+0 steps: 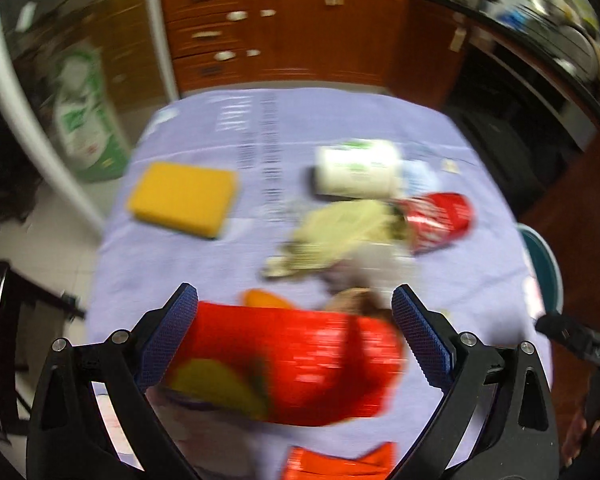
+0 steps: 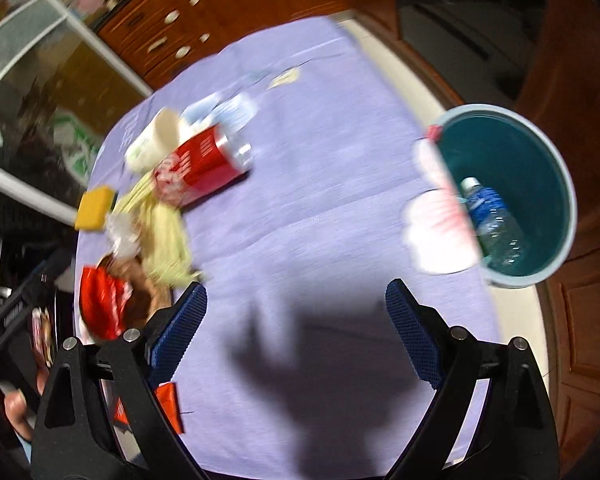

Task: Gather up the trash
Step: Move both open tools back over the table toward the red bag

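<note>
Left tongs [image 1: 295,336] wide open, empty, over the red wrapper [image 1: 300,364]. Right tongs [image 2: 296,334] wide open, empty, over bare surface [image 2: 320,200]. Bin [image 2: 556,168] sits far right of them. Risk: motion blur; a rushed close could snag the cloth or knock the red can [image 2: 204,164].

A table under a lavender cloth [image 2: 320,184] carries a yellow sponge [image 1: 182,198], white bottle [image 1: 356,172], red can [image 2: 204,164], red wrapper [image 1: 296,364], and yellowish crumpled wrapper [image 1: 340,228].
</note>
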Demonstrator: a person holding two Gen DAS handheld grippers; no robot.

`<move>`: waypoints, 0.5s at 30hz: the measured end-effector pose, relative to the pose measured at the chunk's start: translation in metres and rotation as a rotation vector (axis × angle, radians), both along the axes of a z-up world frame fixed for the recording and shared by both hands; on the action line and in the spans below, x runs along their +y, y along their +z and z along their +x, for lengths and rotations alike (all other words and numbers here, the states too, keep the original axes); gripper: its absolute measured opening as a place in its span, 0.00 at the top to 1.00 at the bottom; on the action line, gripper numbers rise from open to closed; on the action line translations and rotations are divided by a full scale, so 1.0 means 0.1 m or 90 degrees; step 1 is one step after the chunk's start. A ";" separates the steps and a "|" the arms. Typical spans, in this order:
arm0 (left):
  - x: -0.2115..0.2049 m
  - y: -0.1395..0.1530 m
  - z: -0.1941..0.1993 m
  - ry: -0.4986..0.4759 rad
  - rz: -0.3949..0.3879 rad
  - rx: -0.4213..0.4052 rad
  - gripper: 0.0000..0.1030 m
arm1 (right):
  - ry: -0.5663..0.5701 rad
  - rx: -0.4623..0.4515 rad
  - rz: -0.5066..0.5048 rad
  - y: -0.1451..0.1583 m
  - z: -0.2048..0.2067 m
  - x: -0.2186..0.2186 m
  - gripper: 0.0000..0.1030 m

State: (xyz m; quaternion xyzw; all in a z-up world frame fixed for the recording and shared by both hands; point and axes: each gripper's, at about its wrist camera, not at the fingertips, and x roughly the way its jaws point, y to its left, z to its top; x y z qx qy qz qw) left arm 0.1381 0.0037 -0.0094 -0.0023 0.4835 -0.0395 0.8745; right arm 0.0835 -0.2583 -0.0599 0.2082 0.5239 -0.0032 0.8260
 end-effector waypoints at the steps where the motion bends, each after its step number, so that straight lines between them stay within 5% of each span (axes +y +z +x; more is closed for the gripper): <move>1: 0.13 -0.03 0.03 0.019 -0.001 0.003 0.05 | 0.009 0.003 -0.002 0.00 0.01 0.08 0.16; 8: 0.47 -0.33 0.10 0.034 0.030 0.043 0.05 | 0.069 0.031 -0.008 -0.07 0.09 0.63 0.16; 15: 0.66 -0.49 -0.24 0.011 0.005 0.047 0.05 | 0.136 0.050 -0.001 -0.11 0.06 1.02 0.16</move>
